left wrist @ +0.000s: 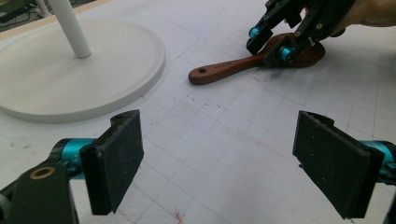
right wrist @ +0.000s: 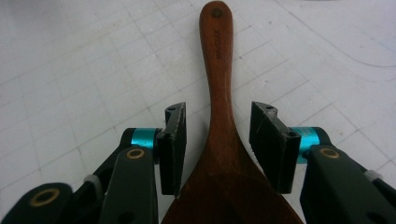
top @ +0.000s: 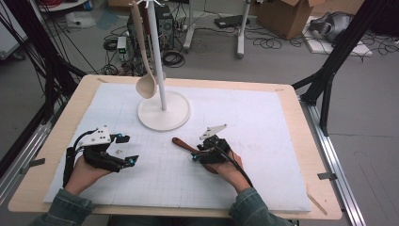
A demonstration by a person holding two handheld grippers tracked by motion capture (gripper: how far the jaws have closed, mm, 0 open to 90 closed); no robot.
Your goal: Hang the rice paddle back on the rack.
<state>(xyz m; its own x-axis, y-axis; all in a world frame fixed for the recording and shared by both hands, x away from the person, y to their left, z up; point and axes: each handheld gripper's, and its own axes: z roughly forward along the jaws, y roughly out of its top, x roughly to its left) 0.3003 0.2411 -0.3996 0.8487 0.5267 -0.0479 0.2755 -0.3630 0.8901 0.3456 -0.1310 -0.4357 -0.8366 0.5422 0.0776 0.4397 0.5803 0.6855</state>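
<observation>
Straddling one brown spoon (right wrist: 218, 112), right tool (right wrist: 217, 140); left tool (left wrist: 217, 158) empty.

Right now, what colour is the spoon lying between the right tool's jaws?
Dark reddish-brown wood: the spoon shows best in the right gripper view, its handle running between the right tool jaws.

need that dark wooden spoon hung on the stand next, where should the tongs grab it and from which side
Probably the neck, where the handle widens into the bowl. The dark wooden spoon lies flat on the mat, so come from above with one pad on each side edge. The right tongs already straddle that spot, pads not yet touching. That leaves the hanging hole at the handle end free.
</observation>
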